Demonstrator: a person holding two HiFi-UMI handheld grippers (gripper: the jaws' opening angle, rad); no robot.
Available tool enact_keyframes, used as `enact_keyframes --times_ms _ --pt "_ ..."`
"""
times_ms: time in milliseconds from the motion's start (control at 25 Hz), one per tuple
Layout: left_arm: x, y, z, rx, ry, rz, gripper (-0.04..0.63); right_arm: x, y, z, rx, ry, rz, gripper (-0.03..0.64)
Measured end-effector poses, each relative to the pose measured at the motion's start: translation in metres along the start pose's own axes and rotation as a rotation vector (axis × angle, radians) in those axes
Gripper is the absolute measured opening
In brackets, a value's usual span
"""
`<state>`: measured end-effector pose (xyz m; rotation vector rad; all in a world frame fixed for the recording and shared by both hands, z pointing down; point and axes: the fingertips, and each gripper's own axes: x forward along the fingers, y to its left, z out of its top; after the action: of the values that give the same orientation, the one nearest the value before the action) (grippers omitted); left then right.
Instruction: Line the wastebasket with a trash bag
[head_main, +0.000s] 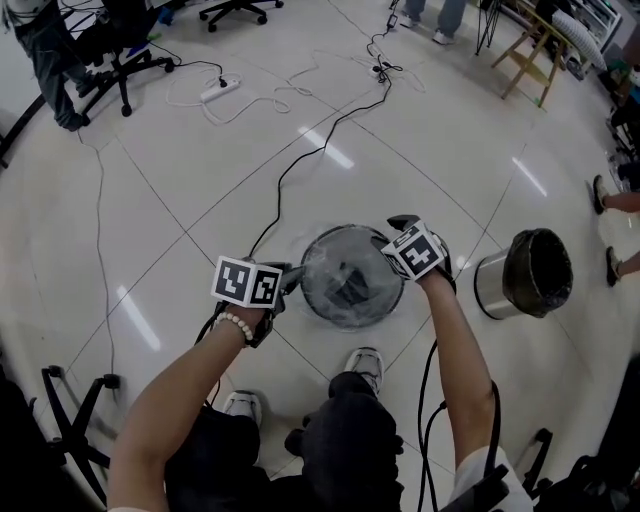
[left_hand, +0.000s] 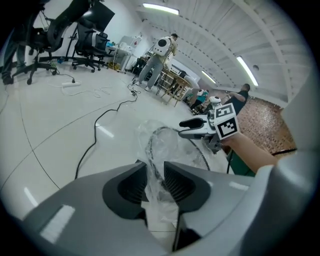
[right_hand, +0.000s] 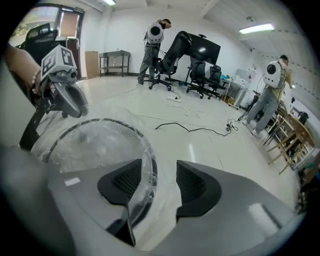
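A black mesh wastebasket (head_main: 345, 229) stands on the floor in front of the person's feet, with a clear trash bag (head_main: 300, 245) draped in it and over its rim. My left gripper (head_main: 292, 275) is at the left rim. In the left gripper view its jaws (left_hand: 155, 182) stand a little apart, with bunched bag film (left_hand: 162, 145) loose between the pads. My right gripper (head_main: 395, 230) is at the right rim. In the right gripper view it (right_hand: 159, 187) is open, and the film-covered rim (right_hand: 100, 121) runs just beside its left pad. Each gripper shows in the other's view: right (left_hand: 187, 127), left (right_hand: 80, 111).
A steel bin (head_main: 535, 272) lined in black stands to the right. A black cable (head_main: 300, 165) runs across the tiles to the basket. A power strip (head_main: 220, 90), office chairs (head_main: 120, 60) and a wooden stool (head_main: 535, 50) stand farther off. People stand around the room.
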<state>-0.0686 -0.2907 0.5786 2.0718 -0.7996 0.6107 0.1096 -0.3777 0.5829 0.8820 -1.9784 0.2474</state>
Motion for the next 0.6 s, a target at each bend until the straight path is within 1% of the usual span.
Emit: enact_keyframes --times_ms 80,120,160,200,280,360,400,440,520,600 --pt "0.003 -0.002 -0.012 -0.033 0.051 -0.023 0.103 0.000 -0.004 -0.006 0.054 -0.002 0.033 0.221" --pt "0.005 -0.001 -0.018 -0.034 0.076 -0.022 0.101 -0.001 -0.005 -0.009 0.079 0.001 0.053 0.164" --pt "0.006 0.001 -0.024 -0.024 0.095 -0.011 0.096 -0.002 -0.004 -0.012 0.099 0.005 0.074 0.093" --pt "0.008 0.004 -0.028 -0.010 0.110 0.005 0.068 -0.002 -0.003 -0.014 0.110 0.008 0.095 0.034" --pt "0.008 0.009 -0.029 0.007 0.115 0.033 0.015 0.000 -0.002 -0.014 0.116 0.001 0.111 0.032" --pt "0.005 0.013 -0.024 0.027 0.097 0.058 0.015 -0.002 -0.004 -0.013 0.143 -0.035 0.115 0.032" --pt "0.004 0.015 -0.022 0.050 0.097 0.077 0.014 -0.005 -0.005 -0.011 0.172 -0.069 0.129 0.032" --pt "0.003 0.018 -0.022 0.076 0.107 0.095 0.014 -0.010 -0.005 -0.008 0.208 -0.108 0.155 0.006" --pt "0.004 0.022 -0.029 0.108 0.144 0.110 0.014 -0.019 -0.010 -0.004 0.271 -0.162 0.195 0.002" --pt "0.009 0.024 -0.040 0.126 0.183 0.112 0.014 -0.017 -0.020 -0.009 0.267 -0.132 0.160 0.002"
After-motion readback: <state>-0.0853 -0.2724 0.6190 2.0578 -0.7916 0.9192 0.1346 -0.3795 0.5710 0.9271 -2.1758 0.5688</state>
